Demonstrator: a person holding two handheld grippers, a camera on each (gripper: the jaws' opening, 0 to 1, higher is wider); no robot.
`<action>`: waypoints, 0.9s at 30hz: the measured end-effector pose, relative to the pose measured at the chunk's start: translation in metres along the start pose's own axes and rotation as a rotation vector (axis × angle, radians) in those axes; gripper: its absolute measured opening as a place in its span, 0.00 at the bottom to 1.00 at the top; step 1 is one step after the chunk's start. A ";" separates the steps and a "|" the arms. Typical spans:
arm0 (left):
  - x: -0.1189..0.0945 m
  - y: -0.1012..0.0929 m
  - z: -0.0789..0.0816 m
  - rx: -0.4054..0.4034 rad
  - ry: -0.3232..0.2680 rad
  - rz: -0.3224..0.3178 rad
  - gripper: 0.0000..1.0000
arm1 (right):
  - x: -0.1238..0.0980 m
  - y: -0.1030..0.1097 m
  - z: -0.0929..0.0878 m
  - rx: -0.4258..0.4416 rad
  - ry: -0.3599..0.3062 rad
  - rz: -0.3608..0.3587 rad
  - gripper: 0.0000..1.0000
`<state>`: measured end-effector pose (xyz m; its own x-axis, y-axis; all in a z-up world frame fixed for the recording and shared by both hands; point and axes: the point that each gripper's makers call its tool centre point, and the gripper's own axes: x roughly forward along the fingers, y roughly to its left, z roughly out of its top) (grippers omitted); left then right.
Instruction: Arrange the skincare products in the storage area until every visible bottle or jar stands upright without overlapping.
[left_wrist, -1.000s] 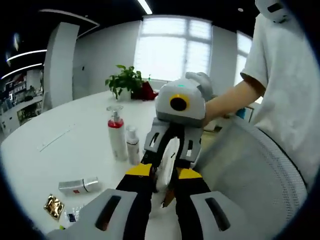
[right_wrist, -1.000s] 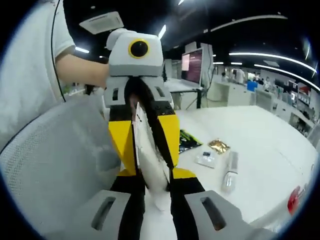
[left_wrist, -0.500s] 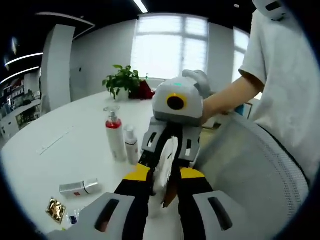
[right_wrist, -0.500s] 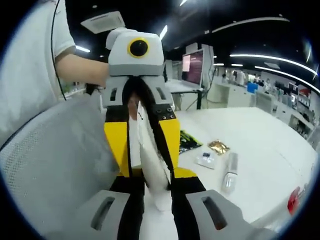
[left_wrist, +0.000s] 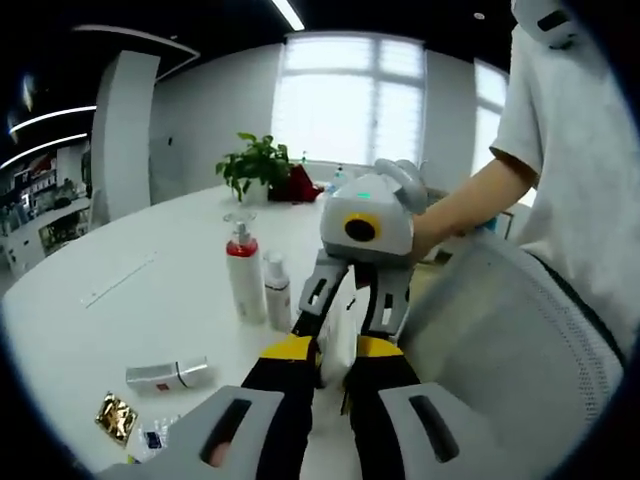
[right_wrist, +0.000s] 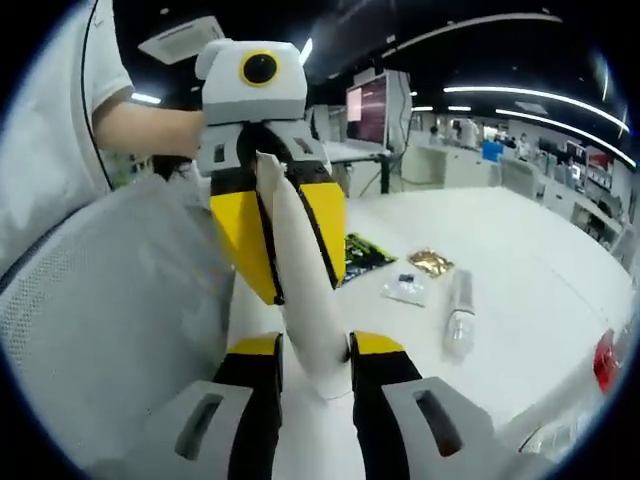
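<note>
A white tube (right_wrist: 300, 260) is held in the air between both grippers, which face each other. My right gripper (right_wrist: 315, 345) is shut on one end of it. My left gripper (left_wrist: 332, 350) is shut on the tube (left_wrist: 340, 325) from the other side, and its yellow jaws flank the tube in the right gripper view. On the white table (left_wrist: 150, 300) a red-collared pump bottle (left_wrist: 243, 275) and a small white bottle (left_wrist: 277, 292) stand upright side by side. Another bottle (left_wrist: 165, 375) lies on its side, seen again as the lying bottle (right_wrist: 458, 318).
A gold sachet (right_wrist: 432, 262), a clear sachet (right_wrist: 405, 289) and a dark green packet (right_wrist: 358, 250) lie on the table. A grey mesh chair back (left_wrist: 500, 340) stands close beside the grippers. A person in a white shirt (left_wrist: 570, 150) holds them. A potted plant (left_wrist: 262, 165) sits far back.
The two grippers have drawn a little apart, so more of the white tube shows between them. Both views shifted slightly; the bottles on the table have not moved.
</note>
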<state>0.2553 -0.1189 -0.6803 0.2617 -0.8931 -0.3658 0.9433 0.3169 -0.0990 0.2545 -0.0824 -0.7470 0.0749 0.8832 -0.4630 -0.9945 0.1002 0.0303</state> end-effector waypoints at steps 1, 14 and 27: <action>0.000 0.001 0.000 0.001 0.000 -0.001 0.11 | 0.003 0.001 0.003 -0.008 -0.003 0.007 0.27; 0.005 0.010 -0.024 0.057 0.167 -0.005 0.15 | 0.009 -0.006 -0.002 -0.063 0.024 0.040 0.21; 0.010 0.015 -0.033 0.151 0.227 -0.005 0.14 | 0.012 -0.009 -0.007 -0.041 0.031 0.017 0.22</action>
<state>0.2651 -0.1129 -0.7161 0.2207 -0.7946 -0.5656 0.9686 0.2465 0.0315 0.2638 -0.0755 -0.7588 0.0563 0.8699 -0.4901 -0.9978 0.0657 0.0019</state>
